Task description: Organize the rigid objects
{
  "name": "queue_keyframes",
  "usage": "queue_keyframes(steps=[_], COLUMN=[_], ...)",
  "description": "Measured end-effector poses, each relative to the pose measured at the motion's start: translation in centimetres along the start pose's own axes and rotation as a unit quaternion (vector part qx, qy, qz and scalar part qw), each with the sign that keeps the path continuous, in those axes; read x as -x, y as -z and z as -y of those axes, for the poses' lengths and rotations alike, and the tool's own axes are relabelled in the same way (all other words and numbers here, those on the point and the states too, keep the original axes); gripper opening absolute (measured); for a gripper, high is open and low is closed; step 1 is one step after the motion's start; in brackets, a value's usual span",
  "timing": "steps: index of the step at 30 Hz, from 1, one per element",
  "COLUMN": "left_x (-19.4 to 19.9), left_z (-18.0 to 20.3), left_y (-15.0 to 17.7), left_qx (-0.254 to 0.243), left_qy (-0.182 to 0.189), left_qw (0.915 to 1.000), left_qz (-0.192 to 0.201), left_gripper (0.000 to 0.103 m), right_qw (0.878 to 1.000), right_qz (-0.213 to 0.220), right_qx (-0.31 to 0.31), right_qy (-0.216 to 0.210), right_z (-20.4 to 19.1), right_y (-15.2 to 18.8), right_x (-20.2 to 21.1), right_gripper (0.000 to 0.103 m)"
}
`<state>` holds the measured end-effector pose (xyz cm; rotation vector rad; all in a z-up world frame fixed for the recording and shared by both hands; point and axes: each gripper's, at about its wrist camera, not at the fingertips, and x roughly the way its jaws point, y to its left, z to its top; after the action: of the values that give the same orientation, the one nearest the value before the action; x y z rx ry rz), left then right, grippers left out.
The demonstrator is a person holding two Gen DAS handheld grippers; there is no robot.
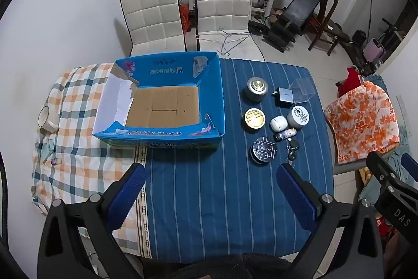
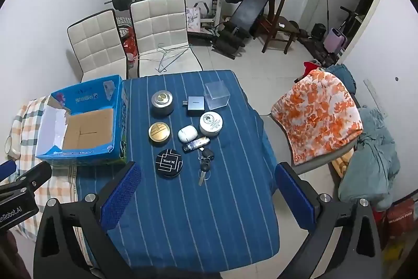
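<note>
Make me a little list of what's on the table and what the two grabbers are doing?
box: blue cardboard box, empty, open top
tins: silver tin, gold-lid tin, white jar, black Blank ME tin
small things: charger, clear cube, earbud case, keys
left gripper: open, holding nothing
right gripper: open, holding nothing

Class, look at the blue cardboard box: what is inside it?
Nothing: the blue cardboard box shows only its bare brown floor and a torn white inner wall. The strip just behind its near wall is hidden.
</note>
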<state>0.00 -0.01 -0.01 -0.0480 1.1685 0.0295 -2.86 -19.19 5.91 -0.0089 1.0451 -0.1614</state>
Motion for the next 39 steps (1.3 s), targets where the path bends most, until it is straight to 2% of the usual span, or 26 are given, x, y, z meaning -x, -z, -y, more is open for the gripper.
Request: queue_keyframes(steps=[2, 14, 25, 39], left_x=[0.0, 1.3, 2.8, 3.5], left_z=[0.0, -0.4, -0.9, -1.0], left_y=[0.0, -1.0, -0.2, -0.1], left_qx=[0.001, 0.001, -0.005, -0.002], left_qy=[0.002, -0.004, -0.005, -0.005], left_qw=[1.0000, 0.9997, 0.9987, 0.9983], left_qz=[0.002, 0.024, 0.051, 0.058], left_gripper=[0.103, 0.103, 0.103, 0.103], right_qw=[1.000, 1.000, 1.000, 0.999], right_qz=[-0.009, 0.011, 0.028, 0.033], right_qx=[0.004, 0.000, 0.000, -0.001], right_qy=[0.002, -0.001, -0.006, -0.010], right_z=[-0.2, -1.4, -1.6, -1.8], right_y=[-0.1, 0.2, 0.3, 0.1], right_x=[-0.1, 1.4, 2.8, 3.5], right_gripper=[0.103, 0.103, 0.103, 0.103])
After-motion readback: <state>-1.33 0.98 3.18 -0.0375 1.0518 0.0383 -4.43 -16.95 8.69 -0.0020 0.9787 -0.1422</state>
